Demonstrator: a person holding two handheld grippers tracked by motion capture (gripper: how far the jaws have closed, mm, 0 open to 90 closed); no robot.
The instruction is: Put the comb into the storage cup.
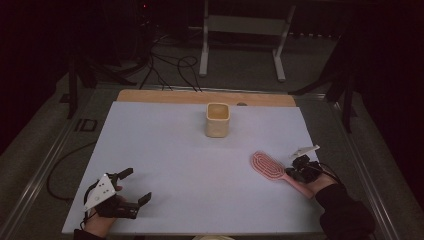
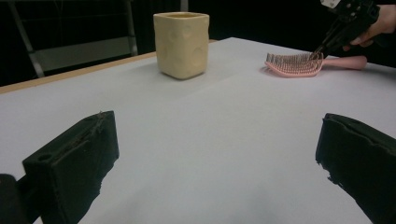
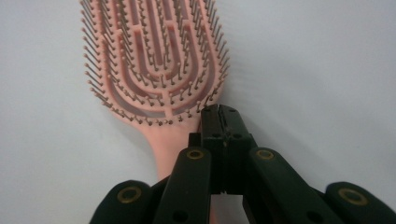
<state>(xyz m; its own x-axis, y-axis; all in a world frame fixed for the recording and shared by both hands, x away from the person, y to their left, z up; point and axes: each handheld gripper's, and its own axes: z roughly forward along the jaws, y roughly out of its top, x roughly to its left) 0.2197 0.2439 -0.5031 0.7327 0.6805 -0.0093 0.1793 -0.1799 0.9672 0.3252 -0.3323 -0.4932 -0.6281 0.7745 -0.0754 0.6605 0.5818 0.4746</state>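
A pink hairbrush (image 1: 268, 166) (image 3: 154, 60) lies bristles up at the right of the white table top (image 1: 175, 150), its handle pointing to the near right. My right gripper (image 1: 291, 173) (image 3: 222, 112) is shut, jaws pressed together with nothing between them, its tips at the base of the bristle head beside the neck. The left gripper view also catches the hairbrush (image 2: 294, 64) with the right gripper (image 2: 318, 52) over it. My left gripper (image 1: 137, 185) (image 2: 219, 158) rests open at the near left corner, empty. A cream cup (image 1: 217, 120) (image 2: 182, 44) stands upright at the far middle.
A wooden strip (image 1: 150, 96) runs along the table's far edge. Beyond it, cables (image 1: 170, 65) lie on the floor beside a white metal frame (image 1: 242, 30). A wide stretch of bare white surface separates the cup, the brush and the left gripper.
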